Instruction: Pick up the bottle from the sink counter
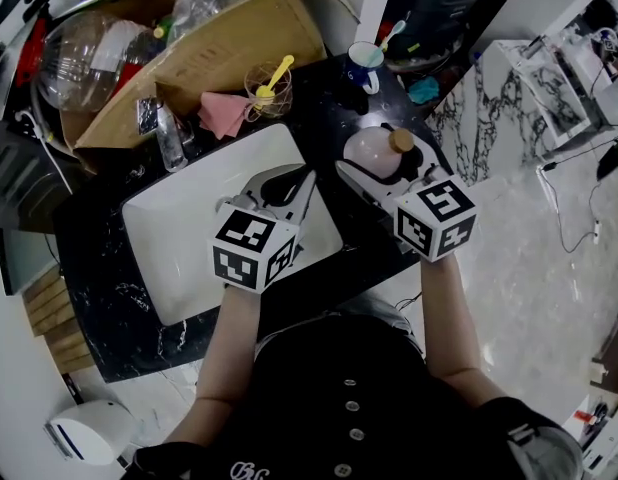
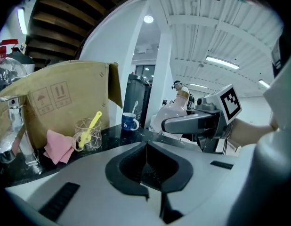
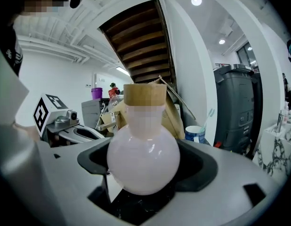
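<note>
Head view: a black stone counter (image 1: 99,298) with an inset white sink (image 1: 169,258) filled the centre. Pale veined floor (image 1: 529,268) lay at right and wooden slats (image 1: 51,318) at lower left.
Right gripper view: a staircase underside (image 3: 136,36) ran across upper centre, beside a white wall (image 3: 192,69) and a recessed ceiling light (image 3: 196,1).
Left gripper view: a white column (image 2: 159,74) stood at centre, with a strip light (image 2: 222,62) at upper right.

Both arms reach forward, left forearm (image 1: 232,343) and right forearm (image 1: 447,313) side by side. Left gripper (image 1: 305,176): jaws pressed together, nothing between them. Right gripper (image 1: 381,164): jaws clamped on the bottle (image 3: 143,160).
</note>
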A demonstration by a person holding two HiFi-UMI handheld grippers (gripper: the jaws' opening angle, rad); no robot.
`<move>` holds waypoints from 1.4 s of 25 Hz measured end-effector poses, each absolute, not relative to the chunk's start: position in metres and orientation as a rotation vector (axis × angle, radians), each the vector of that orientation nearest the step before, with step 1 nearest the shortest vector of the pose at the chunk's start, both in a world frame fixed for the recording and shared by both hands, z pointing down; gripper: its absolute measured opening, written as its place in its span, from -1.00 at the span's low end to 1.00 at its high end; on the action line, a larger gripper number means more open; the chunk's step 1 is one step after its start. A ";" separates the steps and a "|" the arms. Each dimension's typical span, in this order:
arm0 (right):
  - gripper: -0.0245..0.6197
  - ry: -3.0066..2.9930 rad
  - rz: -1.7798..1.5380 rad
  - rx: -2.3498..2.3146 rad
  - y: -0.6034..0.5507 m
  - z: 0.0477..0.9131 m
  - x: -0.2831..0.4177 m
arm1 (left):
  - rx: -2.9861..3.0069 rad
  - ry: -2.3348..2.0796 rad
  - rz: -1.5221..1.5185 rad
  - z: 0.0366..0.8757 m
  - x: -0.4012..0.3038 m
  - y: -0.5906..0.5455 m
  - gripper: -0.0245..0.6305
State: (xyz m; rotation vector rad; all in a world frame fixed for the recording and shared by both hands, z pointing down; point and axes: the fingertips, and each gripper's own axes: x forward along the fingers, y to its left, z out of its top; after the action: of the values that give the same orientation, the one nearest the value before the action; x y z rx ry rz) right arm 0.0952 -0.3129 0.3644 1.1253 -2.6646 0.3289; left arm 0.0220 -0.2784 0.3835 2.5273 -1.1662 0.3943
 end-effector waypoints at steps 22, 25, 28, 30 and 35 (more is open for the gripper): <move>0.32 -2.880 0.213 1.050 -0.282 0.288 0.080 | 2.605 -1.226 0.224 0.335 0.025 -0.281 -0.86; 0.32 -2.898 0.213 1.039 -0.279 0.286 0.077 | 2.611 -1.226 0.194 0.331 0.024 -0.280 -0.86; 0.32 -2.915 0.218 1.035 -0.276 0.286 0.076 | 2.619 -1.215 0.166 0.328 0.026 -0.280 -0.86; 0.32 -2.933 0.223 1.035 -0.275 0.285 0.077 | 2.629 -1.208 0.165 0.326 0.028 -0.279 -0.86; 0.32 -2.963 0.200 1.050 -0.271 0.285 0.079 | 2.642 -1.193 0.156 0.326 0.030 -0.274 -0.86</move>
State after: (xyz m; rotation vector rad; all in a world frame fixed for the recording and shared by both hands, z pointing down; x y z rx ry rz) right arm 0.0795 -0.2705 0.2846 1.0496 -2.9627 0.2004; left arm 0.0301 -0.2738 0.3259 2.6416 -1.1927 0.1556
